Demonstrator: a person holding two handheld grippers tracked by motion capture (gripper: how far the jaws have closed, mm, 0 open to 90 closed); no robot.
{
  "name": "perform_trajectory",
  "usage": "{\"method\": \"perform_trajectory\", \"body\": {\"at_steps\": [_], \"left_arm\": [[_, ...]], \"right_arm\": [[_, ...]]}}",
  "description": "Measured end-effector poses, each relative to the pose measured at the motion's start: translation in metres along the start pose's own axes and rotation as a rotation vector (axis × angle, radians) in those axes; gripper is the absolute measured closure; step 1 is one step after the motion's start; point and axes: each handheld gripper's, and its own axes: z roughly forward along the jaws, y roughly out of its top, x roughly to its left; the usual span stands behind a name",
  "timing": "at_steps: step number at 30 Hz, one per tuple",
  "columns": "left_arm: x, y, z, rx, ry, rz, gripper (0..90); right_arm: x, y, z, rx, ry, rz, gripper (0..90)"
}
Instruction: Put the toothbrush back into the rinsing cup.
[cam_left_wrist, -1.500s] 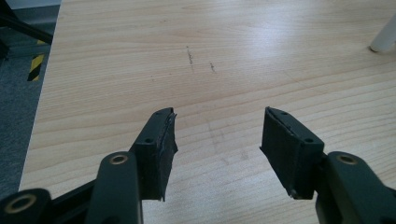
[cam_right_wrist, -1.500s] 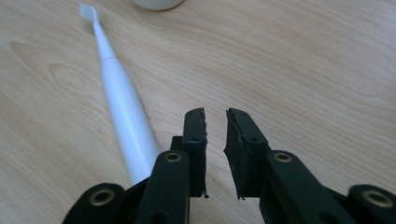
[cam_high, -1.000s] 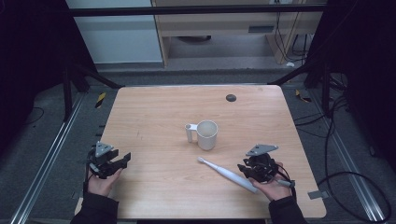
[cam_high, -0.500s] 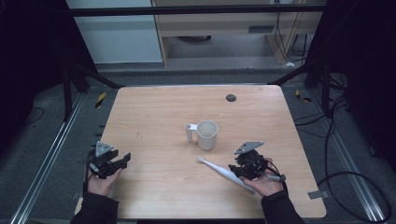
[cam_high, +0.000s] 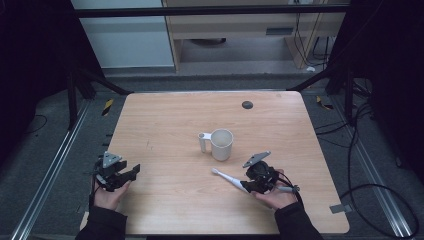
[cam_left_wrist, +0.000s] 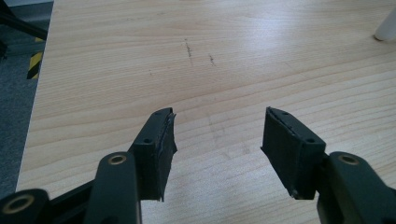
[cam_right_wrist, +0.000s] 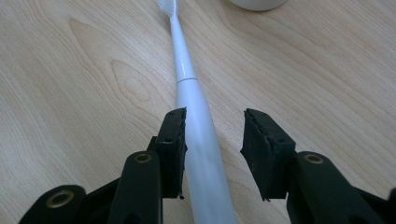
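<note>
Straddling the white toothbrush (cam_right_wrist: 196, 121) lying flat on the table (cam_high: 165, 125), right gripper (cam_right_wrist: 214, 135) has jaws just opened, pads not pressing it. Left gripper (cam_left_wrist: 217, 140) open w/ nothing between, near table's left edge. Mug (cam_high: 221, 145) stands near brush head.

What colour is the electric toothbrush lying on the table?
White all over, the toothbrush shows best in the right gripper view, lying on the wooden table.

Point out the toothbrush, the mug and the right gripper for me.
toothbrush (cam_right_wrist: 196, 121): right gripper view, handle.
mug (cam_high: 221, 144): high view, outer wall.
right gripper (cam_right_wrist: 212, 140): right gripper view, midway between its fingers.
</note>
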Motion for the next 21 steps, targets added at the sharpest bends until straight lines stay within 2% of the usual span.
{"method": "perform_trajectory", "body": {"at_steps": [8, 9, 14, 21], "left_arm": [[0.001, 0.000, 0.000, 0.002, 0.000, -0.001, 42.7], [0.000, 0.000, 0.000, 0.001, -0.001, -0.001, 42.7], [0.001, 0.000, 0.000, 0.006, -0.001, 0.003, 42.6], [0.000, 0.000, 0.001, 0.008, -0.001, 0.005, 42.6]], "right_arm": [[0.002, 0.004, 0.010, 0.059, 0.018, -0.009, 59.8], [0.003, 0.005, 0.014, 0.079, 0.021, -0.019, 60.0], [0.004, 0.006, 0.020, 0.115, 0.029, -0.033, 60.6], [0.004, 0.007, 0.026, 0.144, 0.039, -0.036, 61.3]]}}
